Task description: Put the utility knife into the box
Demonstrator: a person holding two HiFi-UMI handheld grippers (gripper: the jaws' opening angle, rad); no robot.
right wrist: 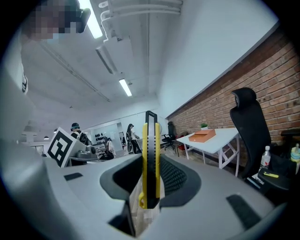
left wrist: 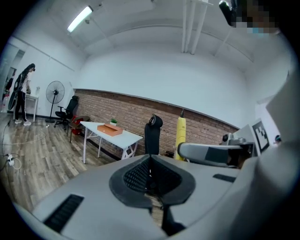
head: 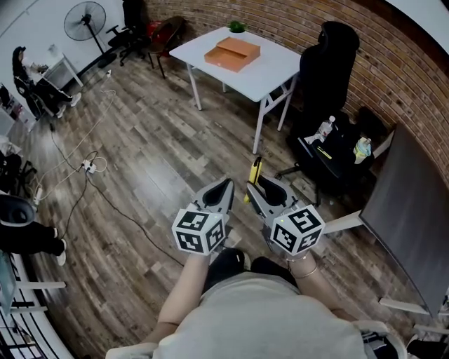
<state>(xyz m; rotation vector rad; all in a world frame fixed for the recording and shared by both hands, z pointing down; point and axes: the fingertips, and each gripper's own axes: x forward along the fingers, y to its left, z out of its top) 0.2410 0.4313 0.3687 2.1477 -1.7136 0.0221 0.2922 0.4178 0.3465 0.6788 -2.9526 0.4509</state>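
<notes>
A yellow and black utility knife (right wrist: 150, 157) stands upright between the jaws of my right gripper (right wrist: 151, 185), which is shut on it; its tip (head: 255, 170) sticks out ahead of the gripper (head: 261, 191) in the head view. The knife also shows as a yellow bar (left wrist: 181, 136) in the left gripper view. My left gripper (head: 222, 192) is shut with nothing in it, its pads meeting (left wrist: 151, 180). The orange box (head: 232, 53) lies open on a white table (head: 270, 77) across the room, far from both grippers.
A black office chair (head: 328, 63) stands right of the table, with a loaded black seat (head: 338, 151) nearer me. A brick wall (head: 393, 63) runs behind. Cables (head: 88, 168) lie on the wood floor at left. A fan (head: 84, 19) and people stand far left.
</notes>
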